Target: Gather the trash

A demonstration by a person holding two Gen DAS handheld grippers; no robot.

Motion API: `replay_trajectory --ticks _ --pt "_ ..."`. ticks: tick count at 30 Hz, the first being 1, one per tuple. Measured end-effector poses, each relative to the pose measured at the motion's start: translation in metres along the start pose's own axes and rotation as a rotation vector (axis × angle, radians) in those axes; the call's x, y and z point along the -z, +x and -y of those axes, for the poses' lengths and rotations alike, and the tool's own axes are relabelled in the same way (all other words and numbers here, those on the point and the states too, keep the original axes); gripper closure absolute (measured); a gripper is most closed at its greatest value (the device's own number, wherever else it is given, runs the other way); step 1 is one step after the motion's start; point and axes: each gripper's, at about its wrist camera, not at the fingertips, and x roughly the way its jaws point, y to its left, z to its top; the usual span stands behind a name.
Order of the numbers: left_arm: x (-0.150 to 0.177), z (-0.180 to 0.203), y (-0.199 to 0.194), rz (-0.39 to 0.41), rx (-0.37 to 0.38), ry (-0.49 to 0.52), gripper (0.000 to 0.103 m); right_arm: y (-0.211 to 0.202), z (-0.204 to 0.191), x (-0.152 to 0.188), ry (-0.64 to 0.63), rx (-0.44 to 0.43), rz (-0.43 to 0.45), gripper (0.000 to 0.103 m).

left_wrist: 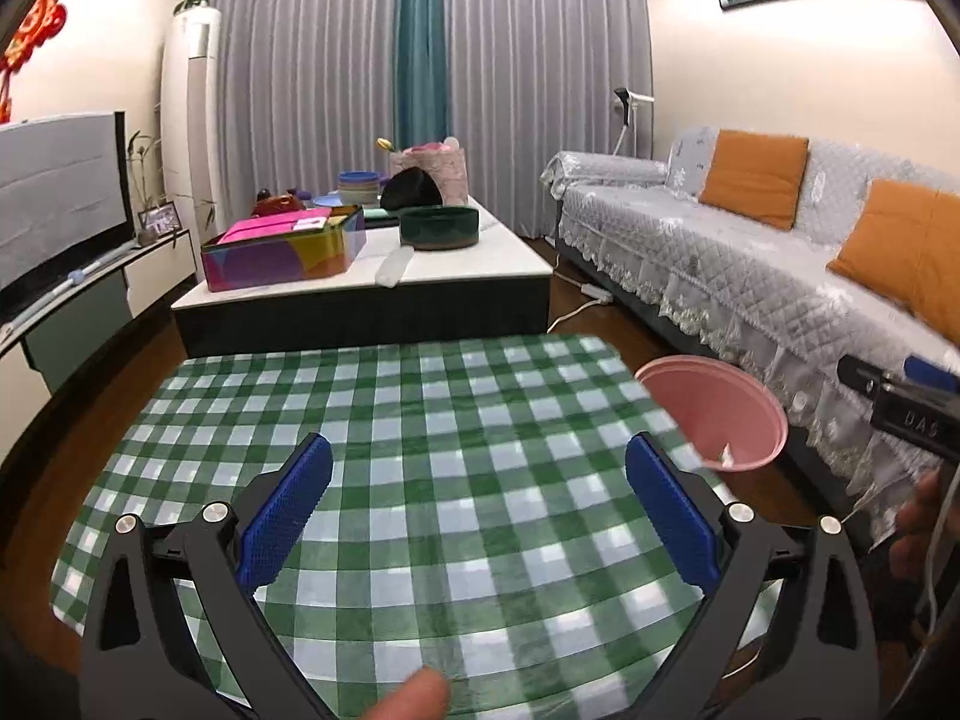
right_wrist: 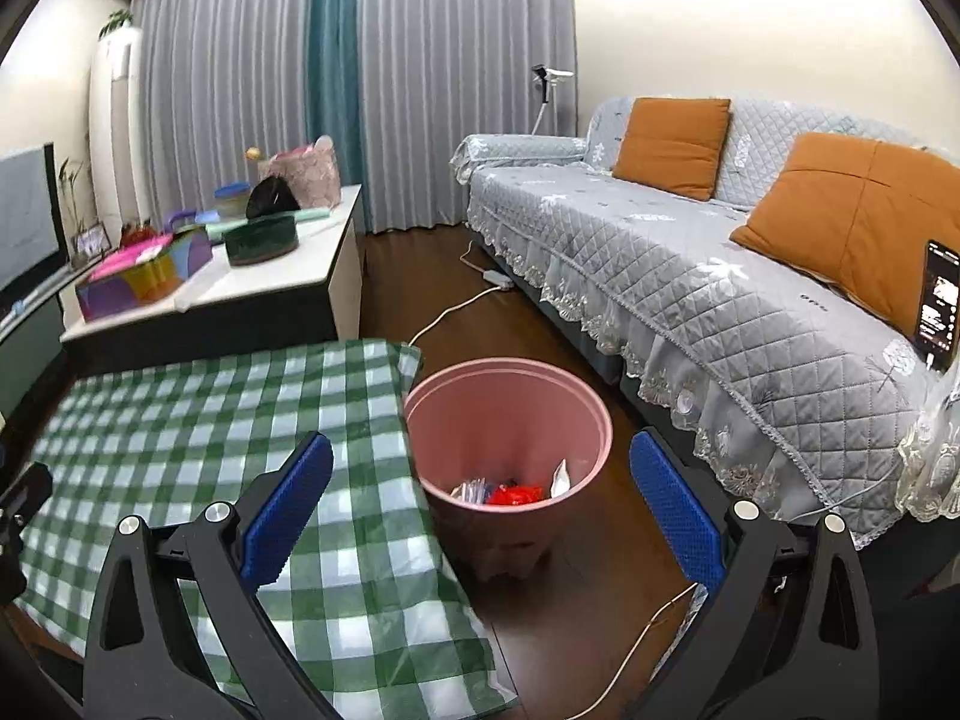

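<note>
Checked tablecloth (left_wrist: 420, 420) lies under both wide-open hand-held grippers (left_wrist: 479, 504) (right_wrist: 480, 504) (nothing held), pink bin (right_wrist: 510, 420) beside.

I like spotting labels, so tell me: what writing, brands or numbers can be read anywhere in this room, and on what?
"DAS": on the black body of the right gripper, seen from the left wrist view; the letters are blurred, so this reading is unsure.
Phone leaning on the sofa: the lit screen shows text, too small to read.
Nothing else carries readable writing.
</note>
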Motion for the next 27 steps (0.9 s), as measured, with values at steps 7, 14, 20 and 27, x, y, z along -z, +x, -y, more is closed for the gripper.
replay_trajectory --ticks 7,14,20,27 --pt "0.015 -0.018 0.025 -0.03 -0.036 -0.025 0.008 0.022 -0.027 0.016 -0.048 -0.011 -0.032 0.005" --pt "0.02 -0.035 0.035 -0.055 -0.076 -0.078 0.008 0.028 -0.046 0.021 -0.066 -0.027 -0.021 0.005" --pt "0.027 -0.044 0.036 -0.084 -0.085 -0.096 0.008 0.03 -0.057 0.024 -0.082 -0.04 -0.03 0.005" --pt "0.03 -0.048 0.033 -0.098 -0.103 -0.107 0.008 0.027 -0.063 0.028 -0.099 -0.055 -0.037 0.005"
